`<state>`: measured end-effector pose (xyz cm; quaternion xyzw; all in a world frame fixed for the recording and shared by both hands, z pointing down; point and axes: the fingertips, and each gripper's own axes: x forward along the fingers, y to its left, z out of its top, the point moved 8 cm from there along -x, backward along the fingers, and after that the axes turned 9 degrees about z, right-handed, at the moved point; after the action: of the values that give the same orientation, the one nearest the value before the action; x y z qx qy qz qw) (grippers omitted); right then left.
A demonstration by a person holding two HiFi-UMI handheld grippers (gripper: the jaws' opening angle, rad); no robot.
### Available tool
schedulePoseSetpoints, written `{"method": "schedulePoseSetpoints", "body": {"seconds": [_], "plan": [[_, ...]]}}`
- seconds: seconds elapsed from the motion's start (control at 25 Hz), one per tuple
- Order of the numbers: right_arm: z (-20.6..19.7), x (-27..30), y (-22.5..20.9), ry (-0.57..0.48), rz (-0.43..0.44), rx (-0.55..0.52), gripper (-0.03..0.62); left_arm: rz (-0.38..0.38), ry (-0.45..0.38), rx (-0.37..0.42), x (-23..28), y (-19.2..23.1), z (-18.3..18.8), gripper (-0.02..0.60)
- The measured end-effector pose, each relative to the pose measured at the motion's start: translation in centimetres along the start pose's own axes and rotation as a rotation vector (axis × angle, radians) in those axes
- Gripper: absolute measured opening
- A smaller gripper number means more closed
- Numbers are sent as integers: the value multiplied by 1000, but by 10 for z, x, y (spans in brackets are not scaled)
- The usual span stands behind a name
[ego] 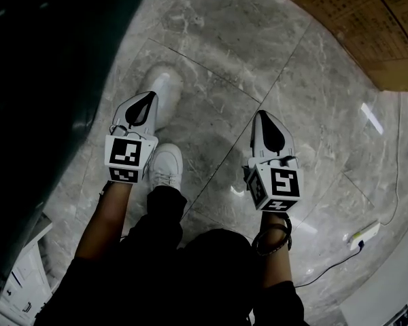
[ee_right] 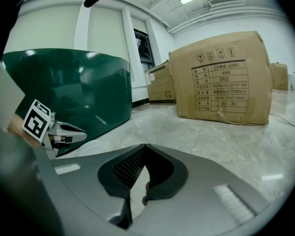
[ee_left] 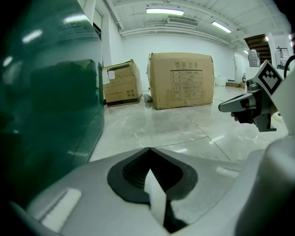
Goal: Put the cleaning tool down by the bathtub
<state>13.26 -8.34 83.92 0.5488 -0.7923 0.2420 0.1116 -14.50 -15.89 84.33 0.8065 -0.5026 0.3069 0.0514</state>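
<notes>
The dark green bathtub (ego: 34,80) is rising close on the left of the left gripper (ego: 148,97), with its wall running forward alongside that gripper. That is making the left hand the nearer one, while the right gripper (ego: 262,116) is hanging well apart from the tub, across the person's shoes (ego: 165,165). Grey marble floor (ego: 258,46) is spreading below both grippers, and cardboard boxes (ee_left: 181,80) are standing well ahead of them. Both grippers are pointing forward and down, side by side. Each one's jaws are meeting at the tips, with only floor showing through the gap behind the tips, so neither is carrying anything. The cleaning tool is not showing in any view, so I cannot say where it is lying. I am judging that it is either already set down or out of sight.
</notes>
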Motion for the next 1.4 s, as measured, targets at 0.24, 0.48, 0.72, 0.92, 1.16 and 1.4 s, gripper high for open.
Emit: {"method": "schedulePoseSetpoints", "body": {"seconds": [0.24, 0.48, 0.72, 0.92, 1.16, 1.4], "plan": [[20, -7, 0, -42, -28, -1, 18, -31, -12, 8, 2, -3, 16, 0], [49, -15, 9, -49, -38, -12, 18, -51, -25, -18, -6, -1, 41, 0], [94, -30, 25, -44, -42, -24, 18, -38, -1, -88, -26, 13, 73, 0], [146, -49, 41, -32, -46, -26, 18, -35, 15, -108, -52, 27, 113, 0], [218, -80, 60, -49, -67, -7, 23, -79, 31, -129, -90, 39, 174, 0], [294, -110, 90, -55, -65, -22, 23, -94, 24, -146, -139, 59, 241, 0]]}}
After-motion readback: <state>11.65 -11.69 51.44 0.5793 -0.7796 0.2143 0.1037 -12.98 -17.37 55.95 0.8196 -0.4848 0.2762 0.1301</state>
